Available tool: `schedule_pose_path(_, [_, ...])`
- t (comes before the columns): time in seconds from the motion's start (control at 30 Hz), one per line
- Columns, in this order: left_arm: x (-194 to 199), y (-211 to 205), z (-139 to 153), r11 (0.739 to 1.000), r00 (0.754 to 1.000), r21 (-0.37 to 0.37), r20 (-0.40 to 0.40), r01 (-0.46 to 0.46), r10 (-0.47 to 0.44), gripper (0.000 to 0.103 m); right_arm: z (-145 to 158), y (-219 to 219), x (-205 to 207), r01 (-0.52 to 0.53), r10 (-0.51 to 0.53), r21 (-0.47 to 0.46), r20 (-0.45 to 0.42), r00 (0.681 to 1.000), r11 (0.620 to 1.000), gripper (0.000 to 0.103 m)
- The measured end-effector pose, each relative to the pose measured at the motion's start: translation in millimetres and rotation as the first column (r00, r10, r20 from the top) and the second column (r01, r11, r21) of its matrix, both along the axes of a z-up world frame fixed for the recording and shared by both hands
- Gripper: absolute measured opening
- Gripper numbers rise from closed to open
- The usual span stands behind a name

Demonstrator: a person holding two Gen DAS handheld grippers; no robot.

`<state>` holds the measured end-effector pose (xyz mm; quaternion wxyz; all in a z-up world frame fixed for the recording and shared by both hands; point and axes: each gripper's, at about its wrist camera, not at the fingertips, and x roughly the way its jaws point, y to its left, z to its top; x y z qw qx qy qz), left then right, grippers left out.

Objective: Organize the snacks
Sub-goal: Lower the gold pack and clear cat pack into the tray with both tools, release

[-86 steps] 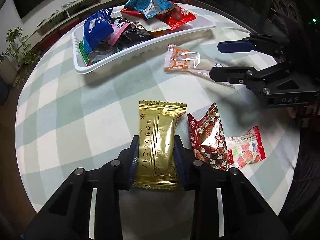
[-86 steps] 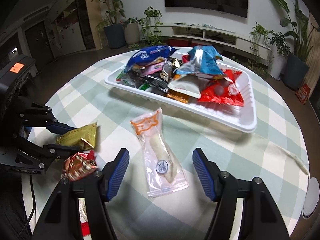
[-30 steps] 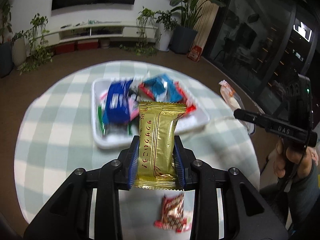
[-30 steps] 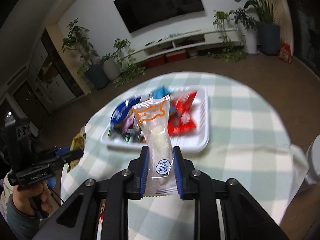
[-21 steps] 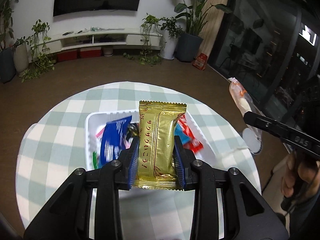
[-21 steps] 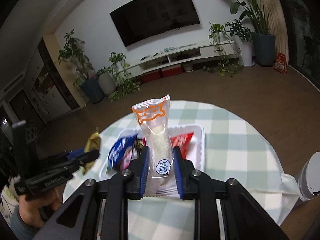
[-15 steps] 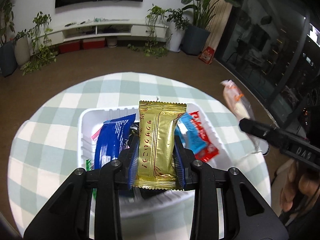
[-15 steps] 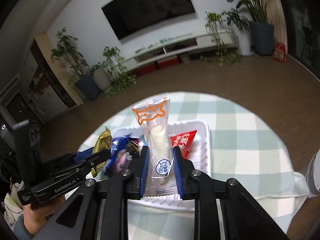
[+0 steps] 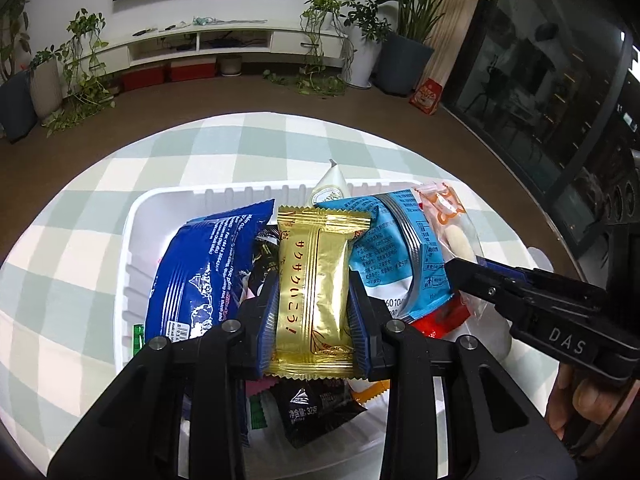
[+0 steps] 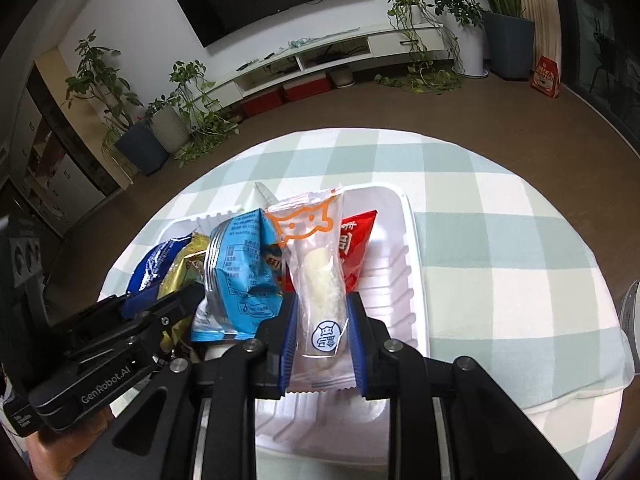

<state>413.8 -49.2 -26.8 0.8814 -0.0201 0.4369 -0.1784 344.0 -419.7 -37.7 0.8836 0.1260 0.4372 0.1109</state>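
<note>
Both hands are over the white tray at once, each with a snack pinched. The left gripper has its fingers narrow on the gold packet, held upright above the heap. The right gripper is clamped the same way on the clear packet with the orange cat face, which shows a pale stick inside.

The worry I'd have is the heap itself. The tray's left and middle are already piled with a dark blue bag, a light blue bag, a black packet and a red packet, all loose and slippery. A packet let go on top of that mound could slide off and over the rim onto the checked tablecloth. The two grippers are also close together; from the left wrist view the right one's fingers sit just beside the light blue bag, so a careless swing could knock bags or bump the other tool.

For room, the tray's right end looks bare, ribbed floor showing, and the clear packet hangs about over it. The near rim is close beneath both grippers. The cloth around the tray is mostly open, with a pale round thing at the far right edge.
</note>
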Motion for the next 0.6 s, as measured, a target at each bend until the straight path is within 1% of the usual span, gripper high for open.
schedule_pose_path(0.13, [0.9,0.7,-1.3,1.0,1.0,0.013,0.0,-0.007,0.007,0.03,0.0,5.8,-0.8,-0.015,0.015,-0.032,0.002,1.0,0.999,0.032])
schedule_pose_path(0.23, [0.1,0.7,-1.2,1.0,1.0,0.023,0.001,-0.007,0.007,0.033,-0.6,4.0,-1.9,-0.01,0.01,-0.031,-0.001,1.0,0.999,0.032])
schedule_pose_path(0.27, [-1.7,0.5,0.0,1.0,1.0,0.028,0.002,-0.006,0.006,0.035,-1.1,3.6,-2.0,-0.008,0.008,-0.033,-0.004,1.0,0.999,0.033])
schedule_pose_path(0.4, [-4.6,1.2,2.4,0.999,1.0,0.031,0.008,-0.01,0.01,0.049,-2.8,-0.7,-4.3,-0.004,0.003,-0.04,-0.018,1.0,0.999,0.036])
schedule_pose_path(0.5, [-6.6,-0.4,5.2,0.999,1.0,0.031,0.02,-0.005,0.005,0.057,-4.0,-6.3,-5.9,0.009,-0.01,-0.035,-0.024,1.0,0.999,0.044])
schedule_pose_path(0.53, [-7.8,-2.1,5.7,0.999,1.0,0.036,0.024,0.001,-0.002,0.059,-4.4,-7.9,-7.2,0.013,-0.014,-0.033,-0.025,1.0,0.999,0.048])
schedule_pose_path(0.6, [-11.4,-3.7,7.5,0.999,1.0,0.041,0.03,0.006,-0.007,0.059,-6.4,-10.6,-8.9,0.012,-0.013,-0.027,-0.03,0.999,1.0,0.049])
